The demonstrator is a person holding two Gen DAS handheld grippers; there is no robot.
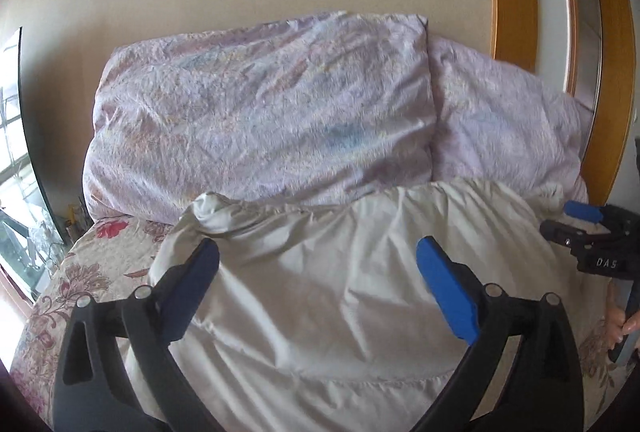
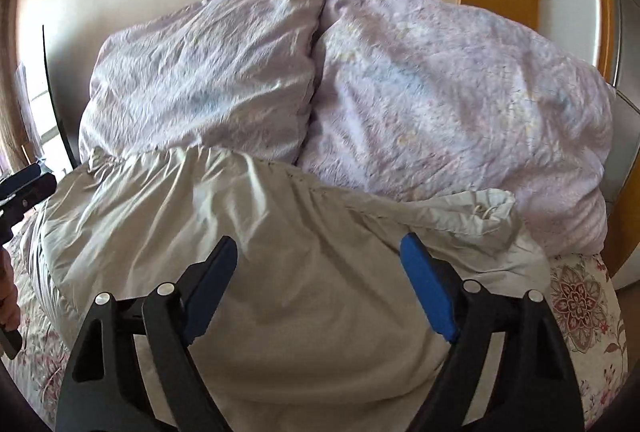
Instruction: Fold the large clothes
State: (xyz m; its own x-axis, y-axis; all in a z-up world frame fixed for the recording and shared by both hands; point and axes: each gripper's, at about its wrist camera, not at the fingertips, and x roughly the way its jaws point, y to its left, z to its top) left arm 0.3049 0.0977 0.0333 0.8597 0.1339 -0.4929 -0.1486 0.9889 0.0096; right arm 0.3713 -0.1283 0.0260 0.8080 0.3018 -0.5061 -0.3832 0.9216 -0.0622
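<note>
A pale grey-white garment [image 1: 340, 292], smooth and faintly glossy like a thin padded jacket or windbreaker fabric, lies spread on the bed [image 1: 80, 292] over a floral sheet. It fills the lower half of both wrist views. Its far edge runs from about 9 o'clock to 3 o'clock and touches the two lilac pillows [image 2: 200, 71] propped against the wall.

The left gripper [image 1: 318, 288] stands wide open above the garment, and nothing is caught between its blue pads. The right gripper [image 2: 318, 286] is likewise spread wide and empty over the cloth. It also shows at 3 o'clock in the left view. Neither pair of pads presses on the fabric.

The garment looks light, soft and limp. It will probably sag and slide rather than hold a crease. The sheen suggests a slippery surface, so a shallow pinch may slip out. It is not fragile.

The best holds seem to be the thicker bunched parts. One is the puckered corner at about 10 o'clock in the left view [image 1: 212, 207]. The other is the gathered hem with a cord at about 2 o'clock in the right view [image 2: 492, 207]. Taking both far corners together should let the cloth be drawn over evenly.
</note>
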